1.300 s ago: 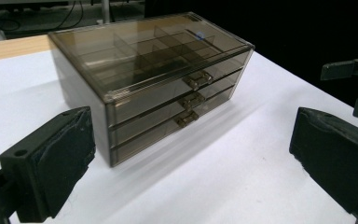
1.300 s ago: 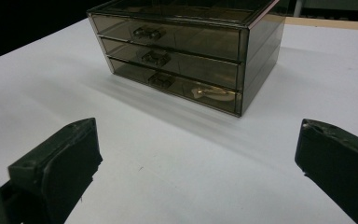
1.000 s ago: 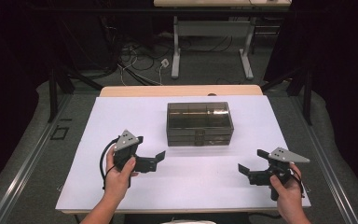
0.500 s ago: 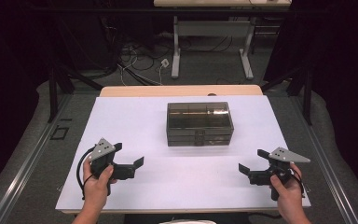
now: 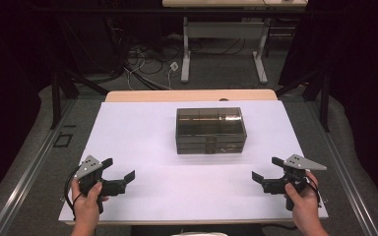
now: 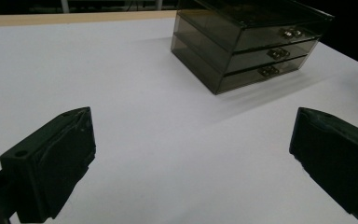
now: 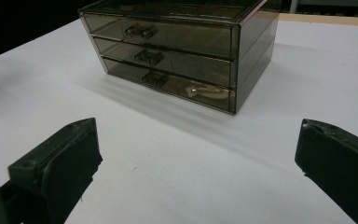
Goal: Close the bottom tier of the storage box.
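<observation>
Drawers [image 7: 168, 58] of smoky rigid plastic, likely light and slippery; small front handles [image 7: 148, 56] offer grip; both grippers [image 5: 112, 174] [image 5: 267, 172] gape wide, empty

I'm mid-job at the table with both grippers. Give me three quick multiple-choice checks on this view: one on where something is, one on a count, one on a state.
1. Where does the drawer box stand?
A. At the table's left edge
B. Near the middle of the white table, toward its far side
C. Between the jaws of the left gripper

2. How many drawers does the box have?
A. Two
B. Three
C. Five

3. How are the two grippers?
A. Both open, holding nothing
B. Both shut on the box
C. Left shut, right open

Answers:
1. B: in the high view the box sits centrally, ahead of both grippers.
2. B: three stacked fronts, each with a handle, show in the right gripper view.
3. A: the left gripper and right gripper each show jaws set wide apart over bare table.
</observation>
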Motion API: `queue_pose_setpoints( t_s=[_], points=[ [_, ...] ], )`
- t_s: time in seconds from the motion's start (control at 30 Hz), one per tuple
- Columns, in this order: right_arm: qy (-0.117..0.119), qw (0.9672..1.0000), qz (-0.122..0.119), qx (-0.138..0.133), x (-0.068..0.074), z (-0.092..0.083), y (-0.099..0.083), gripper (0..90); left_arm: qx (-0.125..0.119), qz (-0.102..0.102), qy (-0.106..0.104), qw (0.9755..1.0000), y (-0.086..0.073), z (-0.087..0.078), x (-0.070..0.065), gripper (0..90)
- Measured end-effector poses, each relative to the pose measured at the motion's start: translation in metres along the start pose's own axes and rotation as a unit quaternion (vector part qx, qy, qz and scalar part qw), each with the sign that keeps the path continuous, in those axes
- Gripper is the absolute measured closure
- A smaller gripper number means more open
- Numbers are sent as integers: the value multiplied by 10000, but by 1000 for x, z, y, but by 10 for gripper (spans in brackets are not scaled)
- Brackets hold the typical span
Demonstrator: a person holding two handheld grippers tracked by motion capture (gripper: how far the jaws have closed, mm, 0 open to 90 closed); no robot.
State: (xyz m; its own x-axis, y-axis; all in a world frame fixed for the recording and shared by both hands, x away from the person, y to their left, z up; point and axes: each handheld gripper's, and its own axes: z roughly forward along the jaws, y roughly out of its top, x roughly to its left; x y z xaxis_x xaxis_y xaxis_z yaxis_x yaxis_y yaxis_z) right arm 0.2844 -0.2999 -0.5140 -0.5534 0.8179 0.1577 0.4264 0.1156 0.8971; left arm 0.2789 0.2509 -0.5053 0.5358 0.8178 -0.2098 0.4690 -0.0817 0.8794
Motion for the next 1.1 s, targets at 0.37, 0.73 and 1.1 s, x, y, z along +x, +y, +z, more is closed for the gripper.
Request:
queue_pose_setpoints(
  t_s=[0.37,0.73,1.1],
  points=[
    [-23,9999,9,128,0,4,-3,0,100,-97,256,9996,-13,-3,26,2],
    [-28,9998,-30,189,0,10,-6,0,270,-413,439,9978,-23,3,42,2],
    [-53,9997,-39,244,-1,10,-8,0,317,-520,533,9967,-24,6,44,2]
  ],
)
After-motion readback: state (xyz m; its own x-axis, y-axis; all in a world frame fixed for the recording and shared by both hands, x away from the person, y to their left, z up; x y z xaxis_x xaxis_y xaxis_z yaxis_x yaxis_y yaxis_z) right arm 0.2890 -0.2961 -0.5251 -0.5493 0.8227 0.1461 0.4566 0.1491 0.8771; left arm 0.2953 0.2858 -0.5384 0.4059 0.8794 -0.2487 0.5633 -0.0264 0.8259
